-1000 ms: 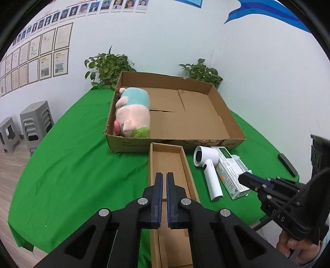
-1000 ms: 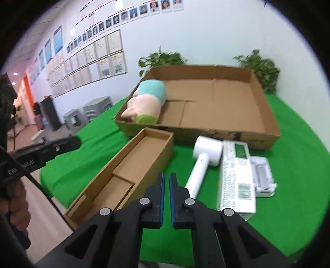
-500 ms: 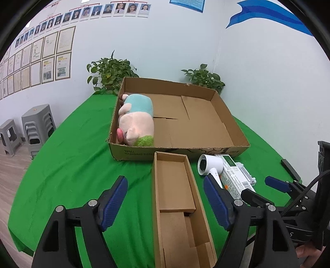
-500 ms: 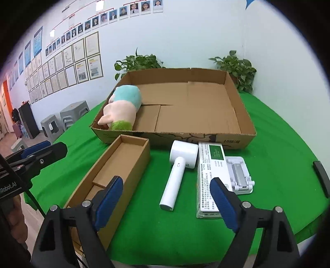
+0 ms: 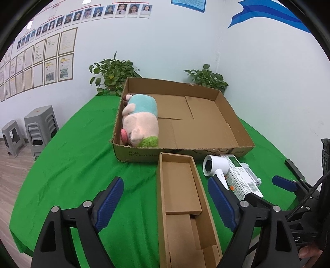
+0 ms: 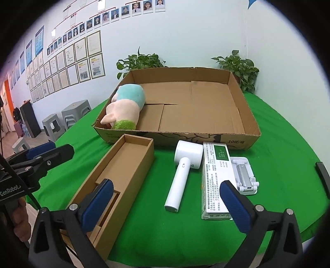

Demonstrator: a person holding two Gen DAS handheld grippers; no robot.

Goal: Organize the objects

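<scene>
Left tongs (image 5: 166, 203) and right tongs (image 6: 165, 204) newly spread wide, nothing gripped

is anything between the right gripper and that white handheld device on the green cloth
Nothing visible. The right gripper, jaws just opened and empty, hangs over the white handheld device, which lies bare on the green cloth between the narrow cardboard box and the white carton.

White walls (image 5: 165, 51) carry rows of framed documents (image 6: 68, 61) and portrait photographs (image 5: 115, 10). Two potted plants (image 5: 113, 74) stand against the walls behind a green-covered table (image 5: 72, 154). Stacked grey stools (image 5: 39, 127) rest on the wood-patterned floor (image 5: 12, 171) at left.
</scene>
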